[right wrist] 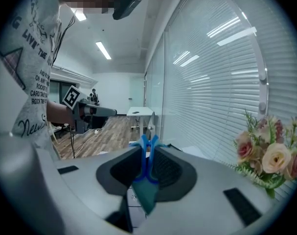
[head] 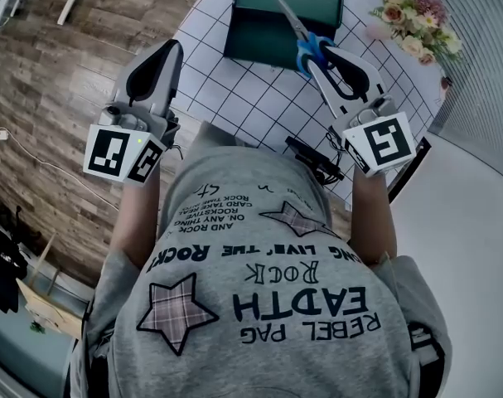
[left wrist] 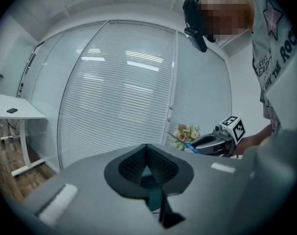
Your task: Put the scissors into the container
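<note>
Blue-handled scissors (head: 311,50) hang over the near right corner of a dark green open container (head: 249,33) on the white gridded table (head: 234,98). Their blades point up-left across the box. My right gripper (head: 321,58) is shut on the blue handles. In the right gripper view the handles (right wrist: 147,153) stand upright between the pads. My left gripper (head: 171,50) hovers at the table's left edge, apart from the box, shut with nothing in it. Its pads meet at the tip in the left gripper view (left wrist: 147,148), where the right gripper (left wrist: 212,143) shows too.
A bunch of flowers (head: 417,23) stands at the table's far right, close to the right gripper. A black clip with cables (head: 313,160) lies at the near table edge. Wood floor and a white desk (left wrist: 16,114) are to the left; window blinds stand behind.
</note>
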The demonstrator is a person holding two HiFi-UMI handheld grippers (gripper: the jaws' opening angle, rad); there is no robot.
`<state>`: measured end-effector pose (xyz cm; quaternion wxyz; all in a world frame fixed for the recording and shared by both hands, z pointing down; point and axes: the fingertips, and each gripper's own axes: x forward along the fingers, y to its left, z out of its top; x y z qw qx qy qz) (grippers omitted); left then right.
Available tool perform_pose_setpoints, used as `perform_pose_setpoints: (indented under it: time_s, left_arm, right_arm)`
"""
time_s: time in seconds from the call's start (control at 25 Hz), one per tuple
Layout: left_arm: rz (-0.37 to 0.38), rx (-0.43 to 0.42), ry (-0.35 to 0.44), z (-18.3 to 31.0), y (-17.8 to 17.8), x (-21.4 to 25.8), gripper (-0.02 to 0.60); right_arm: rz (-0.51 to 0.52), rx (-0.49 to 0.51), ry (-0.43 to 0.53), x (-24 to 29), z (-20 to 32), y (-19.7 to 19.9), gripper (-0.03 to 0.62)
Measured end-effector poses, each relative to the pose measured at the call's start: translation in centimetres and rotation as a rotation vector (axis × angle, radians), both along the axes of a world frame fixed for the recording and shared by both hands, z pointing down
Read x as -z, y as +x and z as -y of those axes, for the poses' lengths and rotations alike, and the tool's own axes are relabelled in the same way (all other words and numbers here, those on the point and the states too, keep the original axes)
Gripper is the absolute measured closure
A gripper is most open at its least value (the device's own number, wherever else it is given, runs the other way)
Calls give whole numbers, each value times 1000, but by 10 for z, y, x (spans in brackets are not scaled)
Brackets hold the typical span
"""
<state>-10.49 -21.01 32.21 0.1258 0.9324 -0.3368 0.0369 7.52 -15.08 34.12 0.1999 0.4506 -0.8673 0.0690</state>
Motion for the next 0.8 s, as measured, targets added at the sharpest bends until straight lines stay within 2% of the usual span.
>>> perform_pose_setpoints:
  time_s: [0.52,0.8]
  left_arm:
    - [-1,-14,-42,5,9,-15,572]
    - [-31,-15,-28,17,23,-8,572]
  right_arm:
    - [0,10,-53,-22,6,0,502]
    - [-4,16,-102,-43,9,2,502]
